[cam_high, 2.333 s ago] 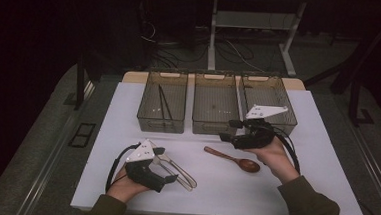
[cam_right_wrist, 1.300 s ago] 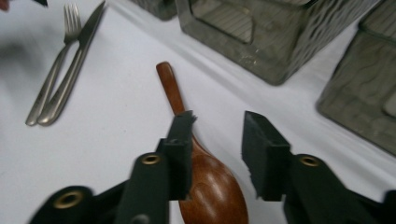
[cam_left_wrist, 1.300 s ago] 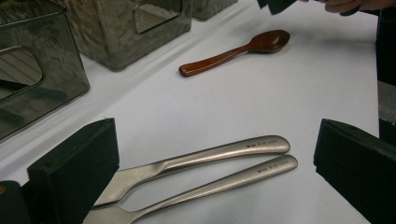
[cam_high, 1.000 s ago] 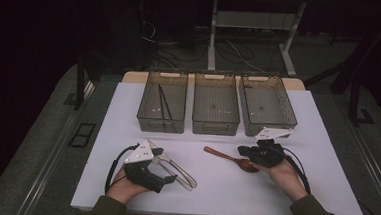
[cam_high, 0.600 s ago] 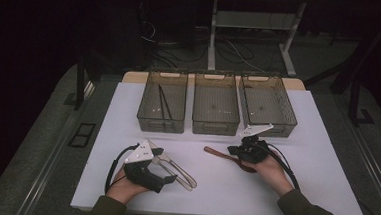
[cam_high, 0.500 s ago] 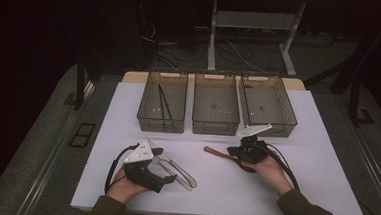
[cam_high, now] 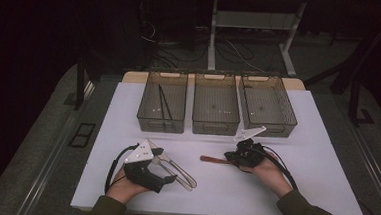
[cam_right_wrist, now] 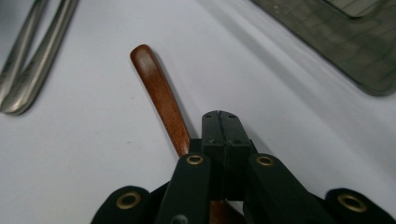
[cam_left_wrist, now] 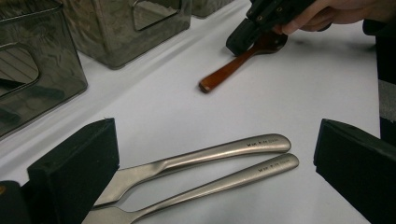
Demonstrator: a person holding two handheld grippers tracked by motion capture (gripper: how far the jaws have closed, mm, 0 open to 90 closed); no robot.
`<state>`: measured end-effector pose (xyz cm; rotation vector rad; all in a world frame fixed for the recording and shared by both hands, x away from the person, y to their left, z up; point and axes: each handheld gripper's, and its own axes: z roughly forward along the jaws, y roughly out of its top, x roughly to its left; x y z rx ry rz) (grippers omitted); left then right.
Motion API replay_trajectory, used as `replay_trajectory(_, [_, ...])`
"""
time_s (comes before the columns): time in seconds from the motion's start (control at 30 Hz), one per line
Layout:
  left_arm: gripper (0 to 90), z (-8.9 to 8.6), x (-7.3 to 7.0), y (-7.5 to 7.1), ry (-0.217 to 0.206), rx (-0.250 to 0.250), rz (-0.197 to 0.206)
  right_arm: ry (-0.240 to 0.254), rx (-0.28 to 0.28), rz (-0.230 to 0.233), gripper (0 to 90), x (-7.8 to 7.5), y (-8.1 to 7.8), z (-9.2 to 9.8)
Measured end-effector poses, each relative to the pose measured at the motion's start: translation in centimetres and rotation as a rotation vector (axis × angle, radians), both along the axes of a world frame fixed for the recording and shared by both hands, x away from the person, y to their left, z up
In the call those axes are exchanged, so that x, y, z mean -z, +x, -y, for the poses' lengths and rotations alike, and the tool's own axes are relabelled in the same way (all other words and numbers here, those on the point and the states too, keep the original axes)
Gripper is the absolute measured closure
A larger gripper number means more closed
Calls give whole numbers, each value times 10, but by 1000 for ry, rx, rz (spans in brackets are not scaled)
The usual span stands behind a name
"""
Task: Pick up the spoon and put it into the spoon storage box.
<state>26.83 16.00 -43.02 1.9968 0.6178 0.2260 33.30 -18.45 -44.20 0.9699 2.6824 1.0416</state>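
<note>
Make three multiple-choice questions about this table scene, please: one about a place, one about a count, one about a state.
1. Where does the wooden spoon lie?
A. In the middle bin
B. On the white table top, in front of the bins
C. On the floor

2. How many mesh bins stand in the row at the back of the table?
A. Two
B. Three
C. Five

3. How do the jaws of the right gripper stand?
A. Shut together
B. Wide open
C. Closed on a metal handle

Answers:
1. B, as the high view shows the spoon flat on the white top, nearer the person than the bins.
2. B, as the left bin, the middle bin and the right bin stand side by side.
3. A, as the right gripper view shows both black jaws pressed together beside the spoon's handle.
</note>
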Motion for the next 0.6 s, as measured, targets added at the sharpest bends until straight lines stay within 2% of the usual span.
replay_trajectory(0.17, [0, 0, 0, 0, 1, 1, -1, 0, -30, -3, 887, -2, -5, -2])
replay_trajectory(0.23, [0, 0, 0, 0, 3, 1, -1, 1, -25, 5, 877, -3, -4, -1])
replay_trajectory(0.33, [0, 0, 0, 0, 2, 1, -1, 47, -4, 10, 788, -7, -2, 6])
replay_trajectory(0.47, [0, 0, 0, 0, 0, 0, -1, 107, 29, 29, 601, -17, -4, 18])
replay_trajectory(0.6, [0, 0, 0, 0, 0, 2, -5, 173, 37, 28, 495, -23, -7, 32])
